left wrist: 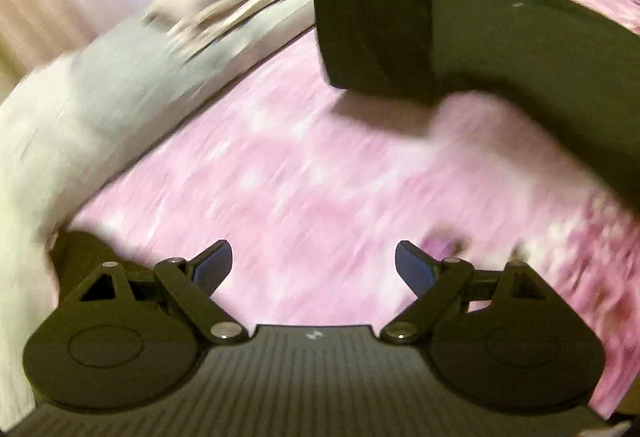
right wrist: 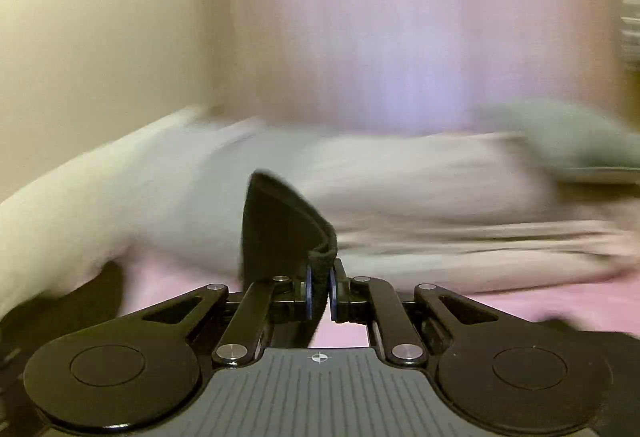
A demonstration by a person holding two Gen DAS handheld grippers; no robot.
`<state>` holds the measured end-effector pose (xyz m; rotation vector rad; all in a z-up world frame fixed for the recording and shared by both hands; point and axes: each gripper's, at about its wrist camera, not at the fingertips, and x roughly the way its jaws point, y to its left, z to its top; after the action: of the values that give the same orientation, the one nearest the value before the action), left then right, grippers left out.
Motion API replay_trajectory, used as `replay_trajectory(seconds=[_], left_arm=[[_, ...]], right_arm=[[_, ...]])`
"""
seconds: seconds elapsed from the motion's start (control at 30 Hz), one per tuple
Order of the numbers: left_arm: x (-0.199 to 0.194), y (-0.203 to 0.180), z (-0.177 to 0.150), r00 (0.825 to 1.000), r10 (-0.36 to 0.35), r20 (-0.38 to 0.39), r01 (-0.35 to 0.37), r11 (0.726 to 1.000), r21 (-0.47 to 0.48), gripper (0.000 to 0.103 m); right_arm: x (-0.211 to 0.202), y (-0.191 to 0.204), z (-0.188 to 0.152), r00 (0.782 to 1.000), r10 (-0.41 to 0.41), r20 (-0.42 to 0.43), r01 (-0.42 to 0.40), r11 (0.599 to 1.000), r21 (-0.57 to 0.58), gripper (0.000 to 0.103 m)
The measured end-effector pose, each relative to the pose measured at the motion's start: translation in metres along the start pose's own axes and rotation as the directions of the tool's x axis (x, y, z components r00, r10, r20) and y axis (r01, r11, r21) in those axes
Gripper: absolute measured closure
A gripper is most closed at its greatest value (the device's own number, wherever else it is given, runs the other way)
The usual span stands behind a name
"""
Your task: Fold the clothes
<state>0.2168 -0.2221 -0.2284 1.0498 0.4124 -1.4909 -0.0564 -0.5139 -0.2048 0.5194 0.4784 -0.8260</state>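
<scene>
Right gripper [right wrist: 320,289] clamped on black garment [left wrist: 520,57] hem, lifted; left gripper [left wrist: 314,269] apart, empty; hem at 12 o'clock is to be kept taut over pink sheet [left wrist: 280,177]

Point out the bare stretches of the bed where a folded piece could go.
Free: the pink patterned bedspread ahead of the open left gripper, bordered by the pale grey and beige heaped bedding on the left and the dark black garment on the right. Crowded: the far edge, under the heap.

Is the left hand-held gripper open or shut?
Open. The left hand-held gripper has its two blue-padded fingers wide apart, with only pink bedsheet between them.
</scene>
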Motion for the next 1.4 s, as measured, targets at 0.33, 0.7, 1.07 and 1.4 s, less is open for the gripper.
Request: replay_trajectory(seconds=[0.33, 0.7, 1.07, 1.4], left_arm=[[0.064, -0.141, 0.124, 0.998, -0.042, -0.05, 0.044, 0.998, 0.053, 0.017], [0.097, -0.205, 0.192, 0.989, -0.082, -0.123, 0.092, 0.993, 0.079, 0.017], [0.152, -0.23, 0.247, 0.98, -0.15, -0.13, 0.178, 0.953, 0.246, 0.017], [0.187, -0.291, 0.32, 0.968, -0.233, -0.098, 0.253, 0.902, 0.35, 0.017]], right_arm=[[0.006, -0.297, -0.037, 0.986, -0.113, -0.124, 0.151, 0.917, 0.369, 0.096], [-0.009, -0.36, -0.031, 0.994, -0.024, -0.111, 0.069, 0.902, 0.426, 0.095], [-0.063, -0.409, -0.082, 0.979, -0.104, -0.176, 0.189, 0.791, 0.581, 0.031], [-0.199, -0.57, -0.134, 0.872, -0.445, -0.202, 0.408, 0.434, 0.803, 0.031]])
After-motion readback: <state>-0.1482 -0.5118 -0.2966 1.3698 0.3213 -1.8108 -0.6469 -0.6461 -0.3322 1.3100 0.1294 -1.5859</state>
